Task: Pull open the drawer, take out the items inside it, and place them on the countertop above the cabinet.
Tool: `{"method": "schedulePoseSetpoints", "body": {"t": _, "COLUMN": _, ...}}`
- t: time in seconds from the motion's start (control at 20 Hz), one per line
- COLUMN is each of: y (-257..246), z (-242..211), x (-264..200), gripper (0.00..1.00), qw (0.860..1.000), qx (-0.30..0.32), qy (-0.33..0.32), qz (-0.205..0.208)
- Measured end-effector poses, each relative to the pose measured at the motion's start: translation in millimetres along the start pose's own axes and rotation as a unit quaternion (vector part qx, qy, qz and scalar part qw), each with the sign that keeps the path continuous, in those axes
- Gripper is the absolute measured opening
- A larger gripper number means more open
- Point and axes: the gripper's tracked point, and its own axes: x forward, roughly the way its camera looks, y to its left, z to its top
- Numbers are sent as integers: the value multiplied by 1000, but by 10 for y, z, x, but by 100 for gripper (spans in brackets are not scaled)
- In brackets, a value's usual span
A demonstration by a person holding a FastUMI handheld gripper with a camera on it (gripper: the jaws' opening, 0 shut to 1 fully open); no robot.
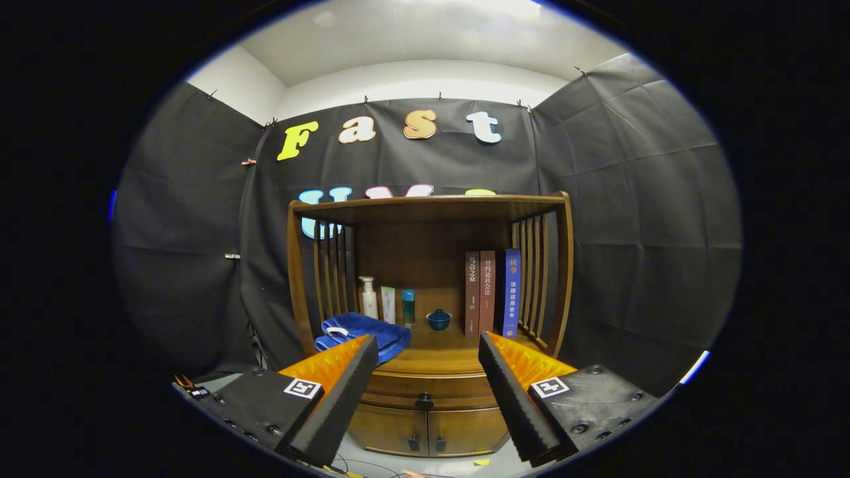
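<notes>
Cabinet [428,398]: wooden, with slatted sides and a roofed shelf above; stands against the booth wall, squarely ahead of the fingers.

Drawer [431,388]: shut, a curved front just below the shelf surface, one dark knob [424,401] at its middle, seen in the gap between the fingers. Contents hidden. Two small doors [428,431] beneath, also shut.

Hand-held gripper [427,355]: fingers spread wide, holding nothing, well short of the cabinet; likely aimed so the knob sits centred for a straight approach.

Table [435,358]: the shelf surface over the drawer, meant to receive the items. Already carries a folded blue towel [362,335] at the front left, a white bottle [368,297], a pale tube [388,304] and a teal bottle [408,307] behind it, a small blue bowl [439,319] mid-back, three upright books [493,292] at right.

Open room: bare wood at front centre and in front of the books; towel edge and slats bound it.

Stage, judged: drawer not yet pulled; nothing taken out.
</notes>
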Motion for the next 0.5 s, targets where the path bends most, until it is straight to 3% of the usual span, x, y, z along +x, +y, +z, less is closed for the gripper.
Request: {"method": "schedulePoseSetpoints", "body": {"t": 0.5, "y": 100, "z": -921, "x": 530, "gripper": 99, "qw": 997, "qx": 0, "qy": 81, "qz": 13}}
